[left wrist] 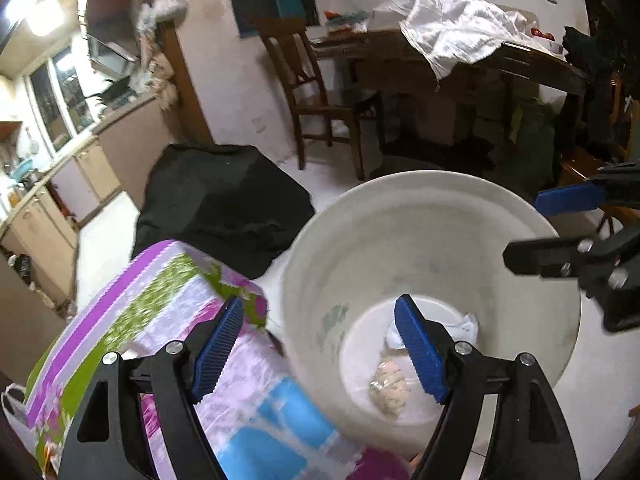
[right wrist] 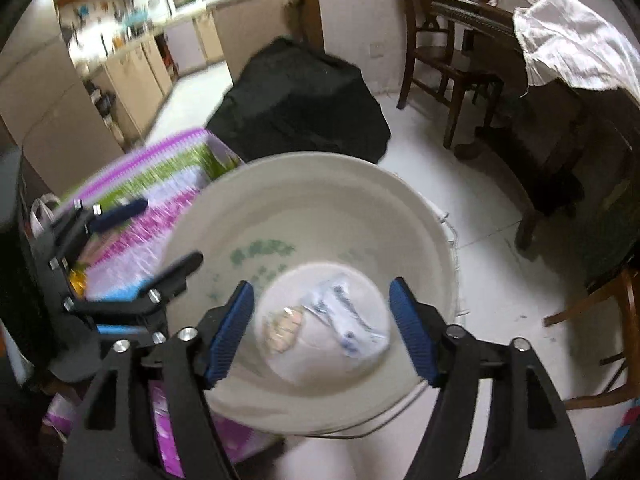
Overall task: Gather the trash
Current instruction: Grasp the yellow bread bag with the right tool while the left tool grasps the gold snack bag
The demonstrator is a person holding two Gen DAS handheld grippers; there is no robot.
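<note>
The white bucket (right wrist: 224,216) stood on the pale tiled floor (right wrist: 496,248), just beside a bright purple, green and blue patterned bag (left wrist: 168,304). Inside, on the bucket's round bottom, lay 2 pieces of trash: a crumpled white wrapper (right wrist: 346,320) with blue print, and a pale, lumpy wad (right wrist: 284,330) touching its left edge. The print on the wrapper was too blurred to read, and faded green marks on the bucket's inner wall (right wrist: 264,250) could not be read either.

The right gripper (right wrist: 322,328) hovered above the bucket's mouth, its blue-padded jaws spread wide with nothing pressed between them; the trash lay far below. The left gripper (left wrist: 320,348) stood over the bucket's near rim and the bag, its jaws likewise apart and empty.

Behind the bucket sat a black covered bundle (left wrist: 224,200), a wooden chair (left wrist: 312,92) and a dark table (left wrist: 480,64) draped with a white cloth (left wrist: 456,32).
</note>
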